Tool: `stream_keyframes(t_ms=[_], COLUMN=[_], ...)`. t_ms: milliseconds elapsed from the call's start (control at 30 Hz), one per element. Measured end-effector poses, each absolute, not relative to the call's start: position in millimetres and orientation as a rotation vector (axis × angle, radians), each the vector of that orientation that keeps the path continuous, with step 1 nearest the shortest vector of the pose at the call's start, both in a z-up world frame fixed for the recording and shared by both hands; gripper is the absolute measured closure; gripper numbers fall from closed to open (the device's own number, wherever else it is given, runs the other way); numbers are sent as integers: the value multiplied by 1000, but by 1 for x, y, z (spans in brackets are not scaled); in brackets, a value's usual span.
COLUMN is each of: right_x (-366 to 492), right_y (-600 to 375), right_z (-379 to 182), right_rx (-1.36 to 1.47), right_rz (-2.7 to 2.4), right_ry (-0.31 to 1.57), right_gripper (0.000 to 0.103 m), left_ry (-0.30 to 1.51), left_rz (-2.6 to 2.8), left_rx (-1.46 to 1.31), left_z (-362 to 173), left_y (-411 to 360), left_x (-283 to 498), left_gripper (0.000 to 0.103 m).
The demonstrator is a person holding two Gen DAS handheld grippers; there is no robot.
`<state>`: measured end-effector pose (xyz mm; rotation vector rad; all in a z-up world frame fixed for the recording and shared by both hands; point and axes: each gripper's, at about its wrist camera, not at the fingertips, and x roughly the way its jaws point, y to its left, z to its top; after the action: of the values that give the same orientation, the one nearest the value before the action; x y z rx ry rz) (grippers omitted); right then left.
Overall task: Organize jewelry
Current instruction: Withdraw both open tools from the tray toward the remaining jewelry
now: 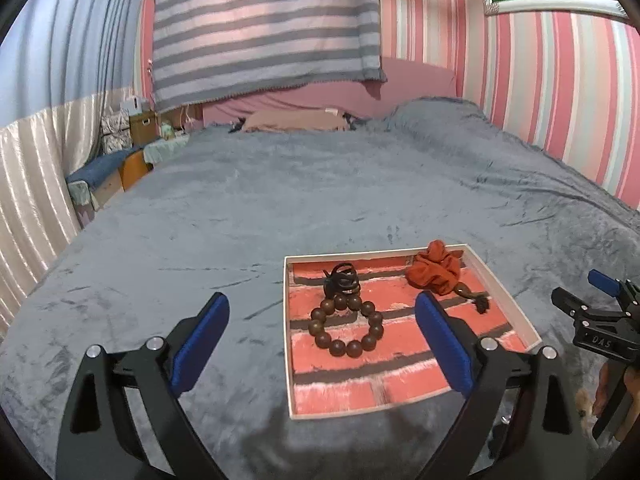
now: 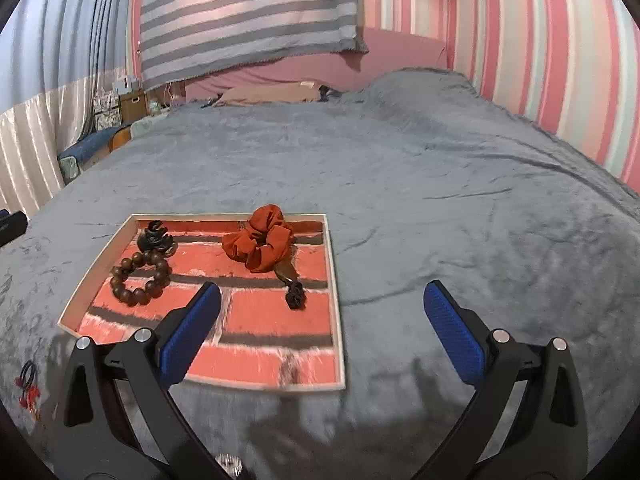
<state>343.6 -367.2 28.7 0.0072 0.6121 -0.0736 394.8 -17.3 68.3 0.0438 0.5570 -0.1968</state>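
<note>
A shallow white-rimmed tray (image 1: pixel 286 320) with a red brick print lies on the grey bed. It holds a brown bead bracelet (image 1: pixel 346 327), a black hair clip (image 1: pixel 341 279), an orange scrunchie (image 1: pixel 433 267) and a dark tassel piece (image 1: pixel 480 302). My left gripper (image 1: pixel 322 338) is open and empty, its fingers either side of the bracelet, above the tray. My right gripper (image 2: pixel 322 324) is open and empty over the tray's near right corner (image 2: pixel 340 384). The right wrist view shows the bracelet (image 2: pixel 140 278), clip (image 2: pixel 154 238), scrunchie (image 2: pixel 258 244) and tassel (image 2: pixel 295 296).
A grey plush blanket (image 1: pixel 280 200) covers the bed. Small red and black hair ties (image 2: pixel 29 388) lie on it left of the tray. The right gripper's body shows in the left wrist view (image 1: pixel 600 320). Striped walls stand behind and to the right, boxes at the far left.
</note>
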Motion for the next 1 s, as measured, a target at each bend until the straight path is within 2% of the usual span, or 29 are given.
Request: stream_keyframes(t_ms=[333, 1000], right_x=[262, 182], right_y=[-367, -323], right_z=[39, 12], right_rx=[49, 44], right_rz=[-71, -60], right_ry=[572, 576], right_gripper=[4, 4], left_ry=[508, 575], left_rz=[-198, -92], left_rx=[42, 23], left_z=[81, 34], left_y=[6, 80], left_x=[316, 249], left_gripper=[7, 7])
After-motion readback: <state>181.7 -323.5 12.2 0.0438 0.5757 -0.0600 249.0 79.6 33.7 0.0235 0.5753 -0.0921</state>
